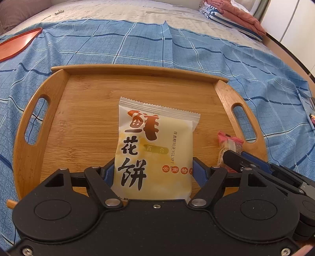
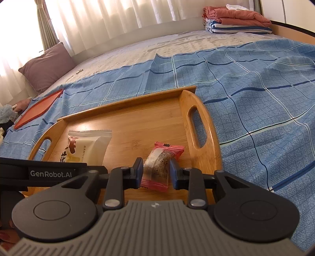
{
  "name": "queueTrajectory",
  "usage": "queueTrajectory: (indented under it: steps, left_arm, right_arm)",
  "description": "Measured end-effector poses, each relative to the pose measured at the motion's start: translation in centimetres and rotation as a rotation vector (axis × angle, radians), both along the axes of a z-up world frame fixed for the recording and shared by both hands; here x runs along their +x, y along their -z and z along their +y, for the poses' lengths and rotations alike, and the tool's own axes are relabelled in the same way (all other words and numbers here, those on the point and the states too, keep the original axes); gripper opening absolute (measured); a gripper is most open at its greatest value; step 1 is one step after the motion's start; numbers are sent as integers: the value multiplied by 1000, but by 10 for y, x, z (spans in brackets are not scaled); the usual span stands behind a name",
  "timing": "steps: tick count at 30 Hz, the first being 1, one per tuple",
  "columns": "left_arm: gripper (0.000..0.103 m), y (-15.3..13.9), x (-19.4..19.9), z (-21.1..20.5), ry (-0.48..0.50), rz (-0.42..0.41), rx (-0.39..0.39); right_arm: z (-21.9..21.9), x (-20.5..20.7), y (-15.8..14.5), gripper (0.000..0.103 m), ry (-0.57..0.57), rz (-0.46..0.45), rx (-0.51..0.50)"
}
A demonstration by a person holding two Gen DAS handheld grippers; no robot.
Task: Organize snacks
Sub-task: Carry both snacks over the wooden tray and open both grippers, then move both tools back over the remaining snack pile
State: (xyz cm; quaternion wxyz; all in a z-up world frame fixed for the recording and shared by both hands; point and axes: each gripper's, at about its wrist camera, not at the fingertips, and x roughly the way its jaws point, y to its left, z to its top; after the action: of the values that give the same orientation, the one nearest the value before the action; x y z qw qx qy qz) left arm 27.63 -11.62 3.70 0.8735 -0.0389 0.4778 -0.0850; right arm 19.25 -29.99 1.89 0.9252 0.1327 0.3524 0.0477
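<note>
Bamboo tray (image 1: 88, 110), oval, with a slot handle at each end and a low raised rim, lies on the blue checked cloth (image 1: 226, 65) spread over the bed (image 1: 122, 13). Grain runs lengthwise; surface looks smooth and matte.

Your left tool (image 1: 153, 169) has the flower-cake packet (image 1: 155, 145) between its blue pads; both pads touch the packet's sides, so the tool is closed on it. Packet is a white, pillow-shaped film pouch with serrated end seals, large brown and black characters, and a pale yellow cake showing through. It sits over the middle of the tray; whether its underside rests on the wood you cannot tell.

Your right tool (image 2: 155, 173) stands partly open around the pink candy (image 2: 161, 163). A narrow gap shows on each side, pads not touching. Candy is a small crinkled pink wrapper with a clear window showing a dark speckled bar, lying flat on the tray near its right handle, just beside the packet.

Orange-red flat tray (image 2: 39, 108) lies well apart on the cloth's left. Mauve pillow (image 2: 47, 67) and folded blankets (image 2: 236, 19) sit at the bed's far edge.
</note>
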Motion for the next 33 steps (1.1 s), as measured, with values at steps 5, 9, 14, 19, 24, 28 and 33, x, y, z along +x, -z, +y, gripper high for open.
queueTrajectory:
  steps: [5, 9, 14, 19, 24, 28, 33]
  left_arm:
    - [78, -1, -3, -1, 4, -21, 12]
    - [93, -11, -7, 5, -1, -76, 24]
    - [99, -25, -20, 17, 14, -122, 2]
    - [101, -37, -46, 29, 42, -189, -1]
    - [103, -45, -80, 43, 65, -253, -13]
    - [103, -44, -108, 56, 71, -280, -41]
    - [103, -41, -145, 70, 63, -349, -46]
  right_arm:
    - [-3, -3, 0, 35, -3, -5, 14]
    - [-3, -10, -5, 43, -1, -29, -2]
    - [-9, -22, -13, 66, 15, -55, 29]
    - [-7, -40, -22, 75, 8, -78, 32]
    - [2, -63, -31, 85, -1, -108, -11]
    - [8, -84, -36, 90, -10, -145, -43]
    - [19, -113, -37, 93, -10, -184, -89]
